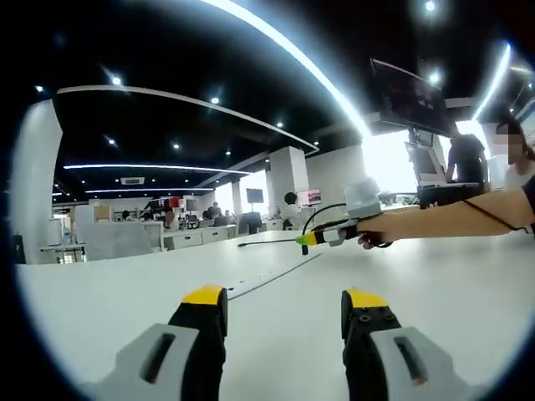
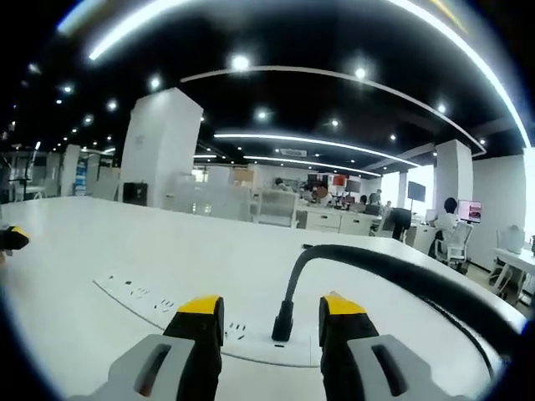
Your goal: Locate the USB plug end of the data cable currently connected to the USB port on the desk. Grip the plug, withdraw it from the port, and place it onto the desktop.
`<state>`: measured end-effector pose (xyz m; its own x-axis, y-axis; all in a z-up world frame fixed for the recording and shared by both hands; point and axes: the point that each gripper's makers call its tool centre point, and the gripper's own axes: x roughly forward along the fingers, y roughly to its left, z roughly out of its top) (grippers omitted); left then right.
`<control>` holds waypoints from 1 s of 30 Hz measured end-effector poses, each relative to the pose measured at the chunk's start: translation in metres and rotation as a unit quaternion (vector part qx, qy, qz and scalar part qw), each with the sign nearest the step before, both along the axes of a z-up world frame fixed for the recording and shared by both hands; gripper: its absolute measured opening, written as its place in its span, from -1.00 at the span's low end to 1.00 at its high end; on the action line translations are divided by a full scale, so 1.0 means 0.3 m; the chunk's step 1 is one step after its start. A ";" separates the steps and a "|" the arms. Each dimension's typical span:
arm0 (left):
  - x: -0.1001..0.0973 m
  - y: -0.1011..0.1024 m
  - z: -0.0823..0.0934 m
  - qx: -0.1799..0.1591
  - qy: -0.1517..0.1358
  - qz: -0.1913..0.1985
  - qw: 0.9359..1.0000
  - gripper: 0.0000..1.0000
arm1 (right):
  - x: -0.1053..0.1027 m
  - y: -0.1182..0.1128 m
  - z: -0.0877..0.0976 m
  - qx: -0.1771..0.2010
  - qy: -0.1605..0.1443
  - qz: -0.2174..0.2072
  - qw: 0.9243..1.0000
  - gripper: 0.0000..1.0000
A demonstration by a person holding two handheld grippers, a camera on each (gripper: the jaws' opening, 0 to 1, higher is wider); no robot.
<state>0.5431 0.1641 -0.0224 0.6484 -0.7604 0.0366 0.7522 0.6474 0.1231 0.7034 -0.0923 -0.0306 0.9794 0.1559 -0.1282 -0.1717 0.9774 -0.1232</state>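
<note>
Right gripper lined up on the plug

The fingers stand wide, the plug upright between them in the socket strip. It looks small, stiff and light; grip its body, not the springy cable.

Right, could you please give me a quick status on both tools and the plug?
Right tool open, straddling the black plug, no contact seen. Plug seated upright in the desk's power strip, cable arching away. Left tool open over bare desk.
</note>
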 end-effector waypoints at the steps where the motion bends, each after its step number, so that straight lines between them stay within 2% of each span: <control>1: -0.002 -0.003 0.000 0.001 -0.001 -0.002 1.000 0.10 | 0.005 0.004 -0.001 0.002 0.000 0.000 1.000 -0.09; 10: -0.014 -0.015 -0.007 0.005 -0.001 -0.015 1.000 0.10 | 0.053 0.032 -0.018 0.005 0.002 -0.001 1.000 -0.14; 19: -0.015 -0.018 -0.013 0.007 -0.001 -0.015 1.000 0.10 | 0.085 0.020 -0.039 0.009 0.007 -0.009 1.000 -0.23; 30: -0.016 -0.030 -0.020 0.017 -0.004 -0.018 1.000 0.09 | 0.100 0.002 -0.025 0.023 0.006 -0.017 1.000 -0.35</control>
